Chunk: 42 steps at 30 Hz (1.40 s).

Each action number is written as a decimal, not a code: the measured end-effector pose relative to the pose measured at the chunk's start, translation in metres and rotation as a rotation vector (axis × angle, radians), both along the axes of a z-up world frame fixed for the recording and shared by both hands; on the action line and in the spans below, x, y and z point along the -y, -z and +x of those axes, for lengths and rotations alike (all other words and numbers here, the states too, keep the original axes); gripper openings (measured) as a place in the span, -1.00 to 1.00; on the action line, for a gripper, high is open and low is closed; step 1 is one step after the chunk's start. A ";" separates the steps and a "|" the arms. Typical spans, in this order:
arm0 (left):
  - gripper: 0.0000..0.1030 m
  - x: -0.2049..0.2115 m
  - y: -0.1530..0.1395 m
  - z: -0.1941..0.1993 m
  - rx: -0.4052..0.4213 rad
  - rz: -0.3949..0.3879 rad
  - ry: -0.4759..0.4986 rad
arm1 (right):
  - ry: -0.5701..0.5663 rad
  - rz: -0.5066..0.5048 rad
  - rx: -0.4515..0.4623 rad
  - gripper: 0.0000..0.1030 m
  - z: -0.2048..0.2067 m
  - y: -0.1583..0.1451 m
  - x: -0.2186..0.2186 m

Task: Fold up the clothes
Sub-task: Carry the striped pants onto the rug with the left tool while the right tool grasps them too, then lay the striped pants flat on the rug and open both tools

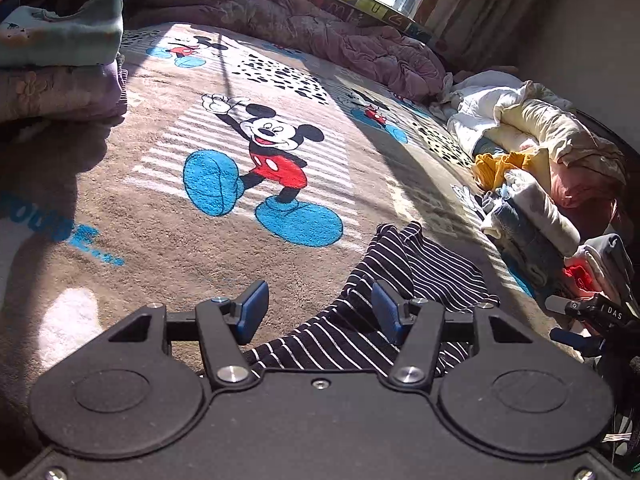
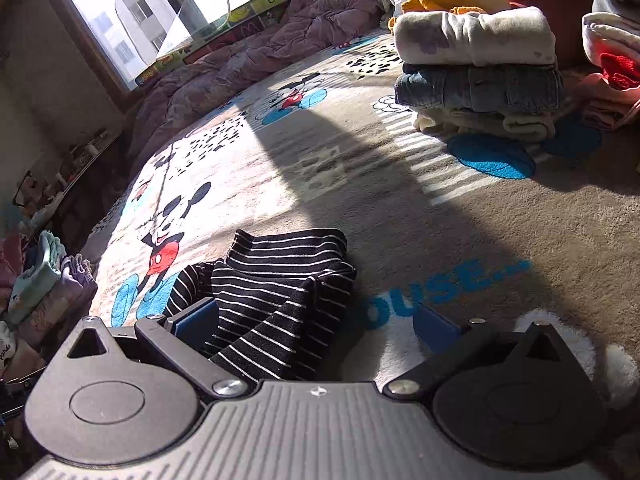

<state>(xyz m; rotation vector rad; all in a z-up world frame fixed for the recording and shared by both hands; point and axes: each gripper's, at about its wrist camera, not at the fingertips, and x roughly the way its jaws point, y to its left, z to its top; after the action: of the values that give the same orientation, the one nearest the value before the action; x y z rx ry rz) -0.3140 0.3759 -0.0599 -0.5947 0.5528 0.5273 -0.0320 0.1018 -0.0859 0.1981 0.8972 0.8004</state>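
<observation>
Two blue-padded fingers of the left hand-held gripper (image 1: 320,312) are standing apart in the left wrist view, pressing on nothing, with the black-and-white striped garment (image 1: 420,272) lying crumpled on the Mickey Mouse blanket (image 1: 160,240) under the right finger. Blue letters on the blanket are showing only in part at the left. A black device (image 1: 600,314) at the right edge is reading "DAS". Folded clothes (image 1: 532,216) are stacking at the right.

Seen from the right wrist, the right hand-held gripper (image 2: 320,326) is spreading wide, gripping nothing; the striped garment (image 2: 280,292) is lying between its fingers, against the left pad (image 2: 196,326). Blue writing "OUSE..." (image 2: 444,288) is running across the blanket (image 2: 500,220). A folded stack with denim (image 2: 478,88) is sitting farther back.
</observation>
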 end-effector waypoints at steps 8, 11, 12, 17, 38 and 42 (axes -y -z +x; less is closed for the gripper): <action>0.22 -0.027 0.005 0.110 -0.109 0.045 0.213 | -0.046 0.017 -0.049 0.68 0.039 0.024 -0.020; 0.22 -0.043 0.013 0.143 -0.150 0.017 0.278 | -0.048 0.015 -0.059 0.51 0.052 0.034 -0.031; 0.22 -0.048 0.016 0.152 -0.158 0.006 0.296 | -0.048 0.017 -0.067 0.44 0.056 0.037 -0.034; 0.22 -0.068 0.036 0.199 -0.227 -0.045 0.355 | -0.062 0.024 -0.105 0.34 0.068 0.057 -0.046; -0.85 -0.069 0.016 0.208 -0.129 0.004 0.437 | -0.203 0.102 -0.050 -0.68 0.062 0.036 -0.069; -0.85 -0.060 -0.026 0.177 -0.038 0.082 0.395 | -0.228 0.137 0.042 -0.68 0.052 -0.005 -0.069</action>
<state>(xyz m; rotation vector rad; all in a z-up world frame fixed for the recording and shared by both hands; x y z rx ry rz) -0.1372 0.4359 -0.0341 -0.3843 0.6625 0.1866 0.0198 0.1703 -0.0808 0.2004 0.8347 1.0759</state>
